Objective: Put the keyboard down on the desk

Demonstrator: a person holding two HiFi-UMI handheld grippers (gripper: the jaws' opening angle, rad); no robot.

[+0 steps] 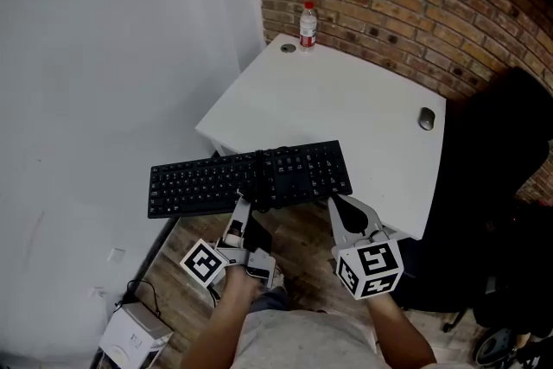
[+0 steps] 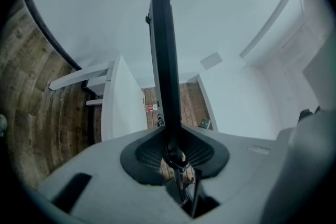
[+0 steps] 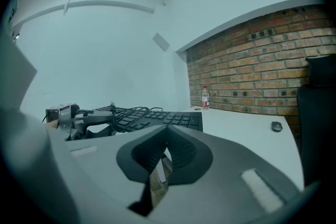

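Observation:
A black keyboard [image 1: 251, 177] hangs roughly level in the air, partly over the near left corner of the white desk [image 1: 346, 91]. My left gripper [image 1: 242, 205] is shut on the middle of its near edge. In the left gripper view the keyboard [image 2: 164, 50] runs edge-on straight up from between the jaws, with its black cable bunched at the grip. My right gripper [image 1: 339, 203] sits just below the keyboard's near right corner with its jaws shut and nothing between them. From the right gripper view the keyboard [image 3: 157, 118] lies ahead and to the left, apart from the tips.
A water bottle [image 1: 308, 26] and a small round disc [image 1: 288, 47] stand at the desk's far corner by the brick wall. A mouse [image 1: 426, 118] lies near the desk's right edge. A black chair [image 1: 501, 186] is at the right. A white box [image 1: 134, 334] sits on the wooden floor.

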